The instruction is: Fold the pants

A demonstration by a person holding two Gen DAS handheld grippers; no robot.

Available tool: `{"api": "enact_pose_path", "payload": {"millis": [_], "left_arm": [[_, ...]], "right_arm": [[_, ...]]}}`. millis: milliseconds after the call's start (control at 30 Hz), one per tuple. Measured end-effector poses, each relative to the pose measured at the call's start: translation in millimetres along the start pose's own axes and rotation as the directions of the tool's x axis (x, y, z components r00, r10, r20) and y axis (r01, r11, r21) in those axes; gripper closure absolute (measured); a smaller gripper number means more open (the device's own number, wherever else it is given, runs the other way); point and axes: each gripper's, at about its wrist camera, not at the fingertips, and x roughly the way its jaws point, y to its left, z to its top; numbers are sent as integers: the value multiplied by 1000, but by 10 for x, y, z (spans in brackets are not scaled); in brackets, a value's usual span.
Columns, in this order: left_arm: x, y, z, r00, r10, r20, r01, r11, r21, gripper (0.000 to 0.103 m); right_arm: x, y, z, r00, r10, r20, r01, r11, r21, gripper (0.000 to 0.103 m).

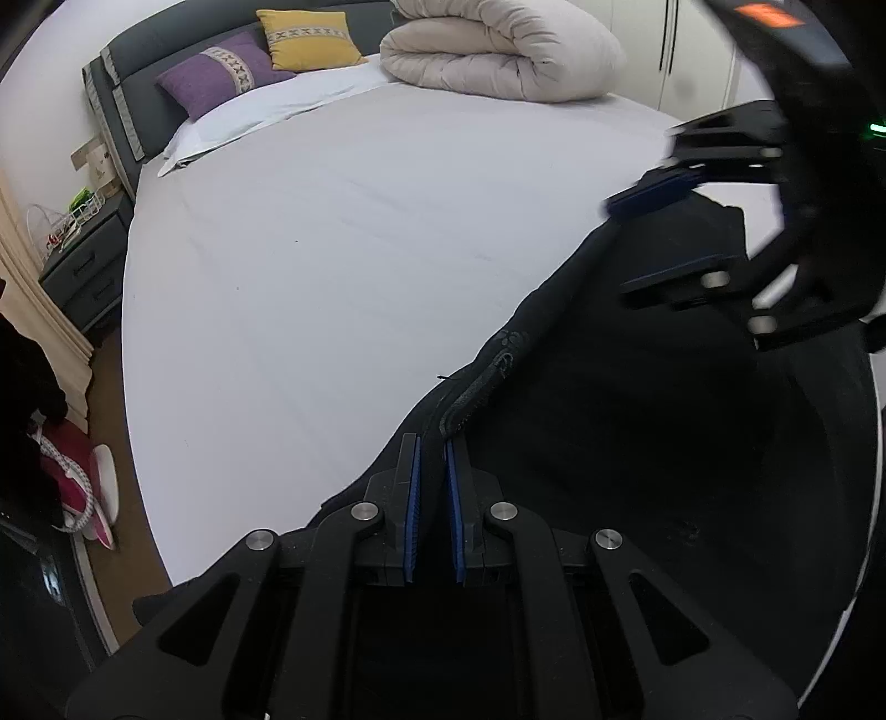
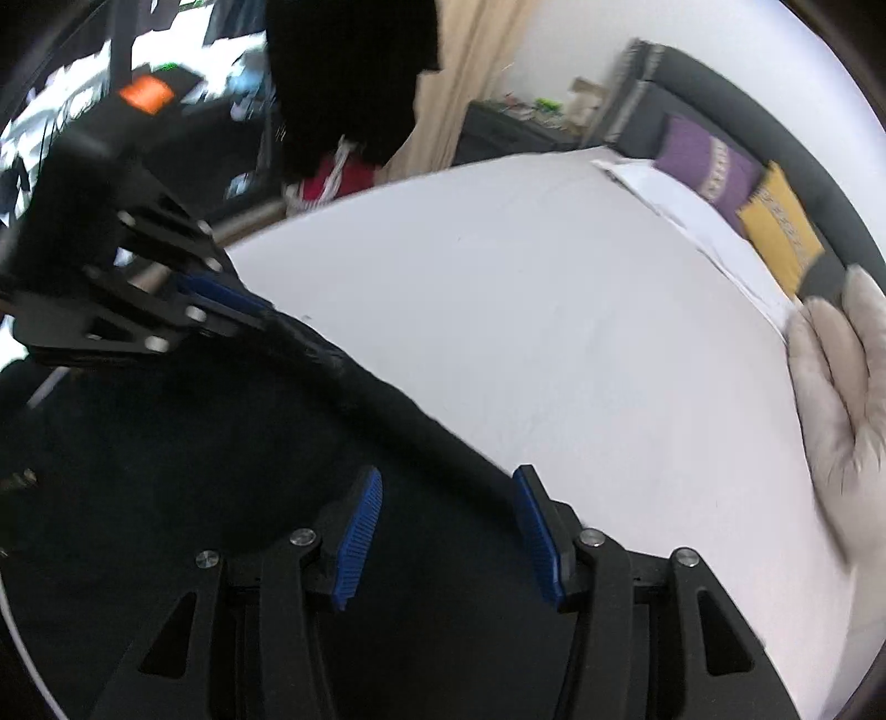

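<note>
**Left gripper clamped on pants edge; right gripper jaws apart over the fabric**

Left gripper (image 1: 432, 443): blue pads drawn together, pinching the thick rolled edge of the black pants (image 1: 609, 443). In the right wrist view the same gripper (image 2: 260, 315) shows at the far end of that raised edge, fabric gripped at its tips.

Right gripper (image 2: 448, 487): jaws stand apart. The pants edge passes between them, close by the right-side finger; whether that pad touches the cloth cannot be told. No pinch visible. In the left wrist view this gripper (image 1: 653, 238) is motion-blurred, further along the same edge from the left gripper.

Pants: dark mass at the near side of the bed (image 1: 332, 249), edge lifted in a taut ridge between the two grippers, the rest lying on the white sheet.

Relative to the pants: rolled cream duvet (image 1: 498, 50) at the far end of the bed; purple cushion (image 1: 221, 69) and yellow cushion (image 1: 310, 39) against the headboard; grey nightstand (image 1: 88, 260) off the bed's left side.
</note>
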Motion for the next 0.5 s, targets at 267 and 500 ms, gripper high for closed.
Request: {"api": "enact_pose_path", "payload": {"millis": [267, 500], "left_arm": [[-153, -26, -282, 999, -18, 31, 18, 1000, -20, 95], [-220, -64, -379, 998, -27, 49, 29, 999, -43, 95]], "right_arm": [[441, -3, 192, 990, 11, -143, -23, 996, -85, 72], [364, -86, 228, 990, 33, -134, -28, 999, 42, 97]]}}
